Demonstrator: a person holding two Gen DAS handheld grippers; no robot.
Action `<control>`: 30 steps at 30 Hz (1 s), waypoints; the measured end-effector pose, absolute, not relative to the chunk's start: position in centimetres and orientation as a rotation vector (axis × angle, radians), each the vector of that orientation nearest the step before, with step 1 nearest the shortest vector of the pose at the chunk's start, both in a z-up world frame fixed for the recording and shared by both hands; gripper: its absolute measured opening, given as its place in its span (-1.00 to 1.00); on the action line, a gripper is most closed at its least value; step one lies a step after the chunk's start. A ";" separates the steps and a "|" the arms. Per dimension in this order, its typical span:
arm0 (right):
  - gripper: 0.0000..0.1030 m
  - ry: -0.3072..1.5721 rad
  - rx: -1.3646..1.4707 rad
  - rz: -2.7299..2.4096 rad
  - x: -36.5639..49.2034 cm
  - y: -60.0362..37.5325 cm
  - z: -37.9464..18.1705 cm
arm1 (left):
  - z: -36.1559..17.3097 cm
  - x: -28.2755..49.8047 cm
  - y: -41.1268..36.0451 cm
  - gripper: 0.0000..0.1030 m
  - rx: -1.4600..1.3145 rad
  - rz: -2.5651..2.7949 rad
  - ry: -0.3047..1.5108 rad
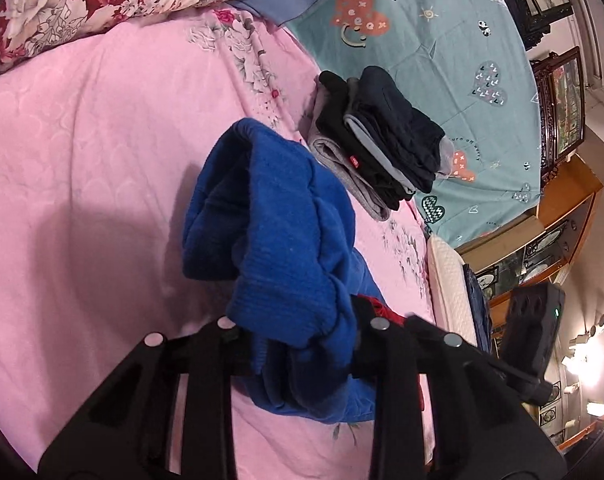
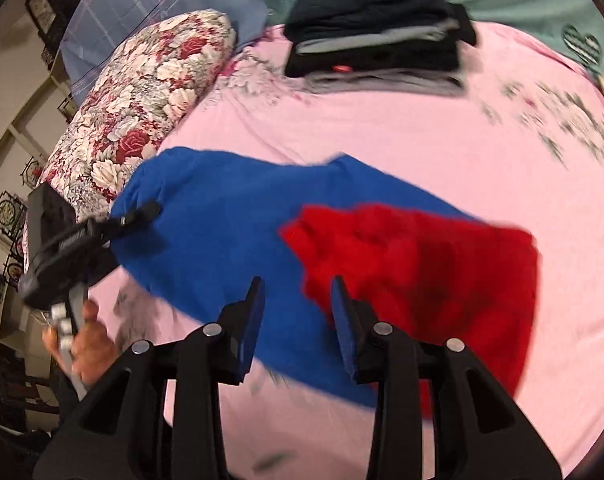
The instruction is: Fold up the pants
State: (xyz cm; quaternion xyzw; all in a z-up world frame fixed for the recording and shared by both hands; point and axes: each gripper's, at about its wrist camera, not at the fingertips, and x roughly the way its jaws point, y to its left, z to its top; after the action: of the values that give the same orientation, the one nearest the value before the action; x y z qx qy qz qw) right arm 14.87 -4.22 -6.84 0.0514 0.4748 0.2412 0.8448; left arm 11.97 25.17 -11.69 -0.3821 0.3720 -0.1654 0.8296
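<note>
Left gripper (image 1: 302,340) has its fingertips totally buried in the bunched blue pants (image 1: 278,216), so you can't see the pads at all. Just right of it a scrap of red cloth (image 1: 385,310) pokes out, mostly hidden behind the right finger. Over on the right gripper (image 2: 298,320) view everything ahead is motion-smeared: the red cloth (image 2: 421,264) has fuzzy edges, and the dark folded stack (image 2: 377,36) far ahead is blurred, its top cut off by the frame. The tiny red tag on it is unreadable.
</note>
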 end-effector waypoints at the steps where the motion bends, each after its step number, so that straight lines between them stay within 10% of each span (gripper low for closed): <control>1: -0.45 1.002 0.097 0.512 15.9 -3.2 -7.0 | -11.8 12.1 25.2 -0.45 -0.812 -0.347 0.794; 3: -0.75 1.032 0.066 0.505 17.7 -1.3 -8.0 | -12.0 12.4 25.0 -0.46 -0.805 -0.333 0.803; 12: -0.79 1.221 0.115 0.517 19.3 0.1 -11.7 | -8.7 12.3 22.4 -0.45 -0.648 -0.295 0.788; 20: -0.77 0.963 0.311 0.393 13.7 -14.9 -3.5 | -3.5 12.0 11.9 -0.46 -0.412 -0.382 0.773; 30: -0.77 0.923 0.516 0.188 4.1 -30.9 -6.8 | -8.8 14.5 -4.5 -0.37 -0.136 -0.401 1.042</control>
State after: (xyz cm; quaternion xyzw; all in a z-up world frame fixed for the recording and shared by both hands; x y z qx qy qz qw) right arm 4.07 -30.86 -6.81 0.2456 0.4395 0.0896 0.8594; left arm 14.53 -4.45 -8.76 -0.0646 0.4940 -0.1901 0.8460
